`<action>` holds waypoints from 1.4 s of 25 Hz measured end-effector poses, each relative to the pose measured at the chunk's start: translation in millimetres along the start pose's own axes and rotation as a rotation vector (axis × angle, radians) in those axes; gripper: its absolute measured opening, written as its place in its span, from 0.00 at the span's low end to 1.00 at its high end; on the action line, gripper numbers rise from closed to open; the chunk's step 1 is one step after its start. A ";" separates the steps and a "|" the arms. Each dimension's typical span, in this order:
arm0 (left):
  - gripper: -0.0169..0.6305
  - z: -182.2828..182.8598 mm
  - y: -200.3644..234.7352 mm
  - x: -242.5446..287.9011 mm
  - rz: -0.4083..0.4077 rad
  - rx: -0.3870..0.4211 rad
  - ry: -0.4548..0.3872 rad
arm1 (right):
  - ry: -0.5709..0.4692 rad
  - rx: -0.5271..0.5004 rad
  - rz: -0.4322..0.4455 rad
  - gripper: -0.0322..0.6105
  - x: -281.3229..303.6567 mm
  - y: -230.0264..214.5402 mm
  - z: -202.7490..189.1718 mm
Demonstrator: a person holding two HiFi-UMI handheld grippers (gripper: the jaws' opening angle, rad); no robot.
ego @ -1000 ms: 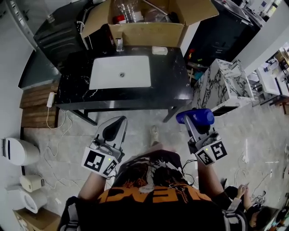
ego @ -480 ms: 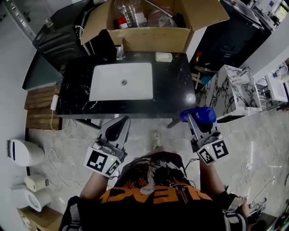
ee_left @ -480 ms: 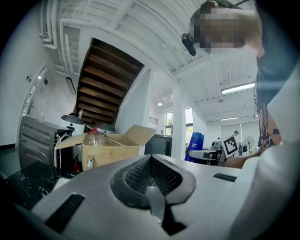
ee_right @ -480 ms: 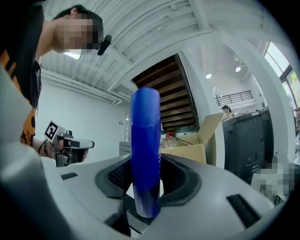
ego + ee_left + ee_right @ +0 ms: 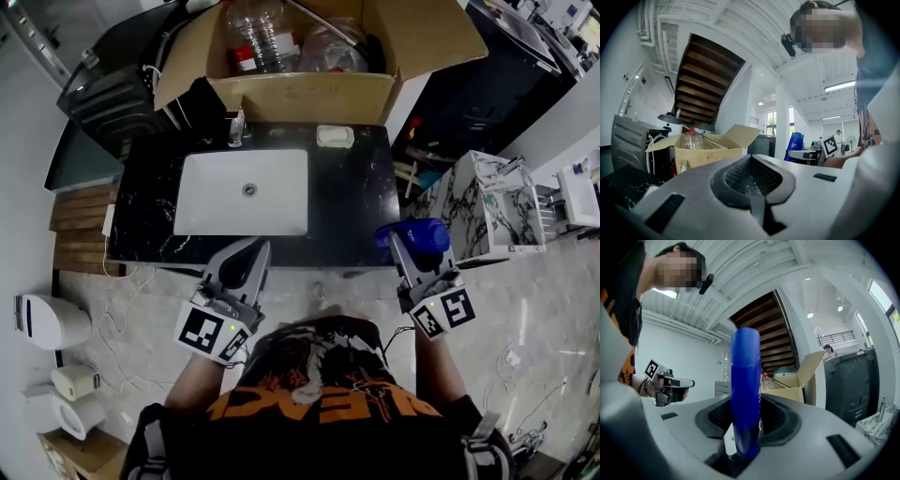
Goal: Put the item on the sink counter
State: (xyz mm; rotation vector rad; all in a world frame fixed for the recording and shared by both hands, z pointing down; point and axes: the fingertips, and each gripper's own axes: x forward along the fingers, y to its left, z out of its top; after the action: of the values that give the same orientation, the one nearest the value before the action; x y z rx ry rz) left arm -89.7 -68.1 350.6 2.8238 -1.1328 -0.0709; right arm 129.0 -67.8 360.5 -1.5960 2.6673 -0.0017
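Observation:
My right gripper (image 5: 410,246) is shut on a blue bottle (image 5: 412,235), held just off the right front corner of the black sink counter (image 5: 352,202). In the right gripper view the blue bottle (image 5: 746,394) stands upright between the jaws. The white basin (image 5: 242,192) sits in the counter's middle, with a faucet (image 5: 235,128) behind it and a soap dish (image 5: 335,137) at the back right. My left gripper (image 5: 242,265) is shut and holds nothing, just in front of the counter's front edge. In the left gripper view its pads (image 5: 751,180) meet.
An open cardboard box (image 5: 305,56) with plastic bottles stands behind the counter. A marble-patterned cabinet (image 5: 483,206) is at the right. A wooden mat (image 5: 75,220) and a white bin (image 5: 37,319) lie to the left. Cables run across the floor.
The counter has come nearer to me and both grippers now sit at its front edge. The right gripper still holds the blue bottle in the same way.

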 end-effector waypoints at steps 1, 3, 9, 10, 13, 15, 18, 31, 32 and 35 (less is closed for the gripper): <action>0.05 0.5 1.4 8.0 -0.001 0.001 0.000 | 0.002 0.003 0.000 0.31 3.2 -6.9 -0.9; 0.05 1.6 4.5 22.6 0.000 0.003 -0.001 | 0.004 0.008 0.000 0.31 10.1 -19.6 -3.0; 0.05 3.7 16.4 55.7 0.023 0.012 0.008 | 0.012 0.022 0.013 0.31 29.1 -51.0 -7.7; 0.05 3.9 18.6 60.4 0.028 0.013 0.009 | 0.011 0.022 0.016 0.31 32.6 -55.9 -7.9; 0.05 3.6 25.6 74.8 0.041 0.014 0.013 | 0.007 0.021 0.025 0.31 44.6 -69.5 -8.4; 0.05 3.5 28.7 84.6 0.044 0.013 0.013 | 0.011 0.017 0.033 0.31 51.7 -77.7 -9.8; 0.05 4.1 33.1 98.2 0.054 0.013 0.009 | 0.017 0.011 0.045 0.31 61.2 -89.9 -11.4; 0.06 -13.2 56.1 132.0 0.094 0.005 0.051 | 0.022 0.019 0.084 0.31 103.8 -122.1 -26.6; 0.05 -13.2 57.2 134.8 0.093 0.010 0.053 | 0.021 0.018 0.087 0.31 106.5 -123.1 -26.9; 0.05 -13.8 59.8 144.6 0.093 0.015 0.053 | 0.023 0.018 0.092 0.31 114.0 -127.8 -29.1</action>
State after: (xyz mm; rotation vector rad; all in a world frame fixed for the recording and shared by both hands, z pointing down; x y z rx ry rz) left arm -25.2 -210.1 369.9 2.7637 -1.2555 0.0188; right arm 186.8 -229.1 388.8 -1.4755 2.7478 -0.0420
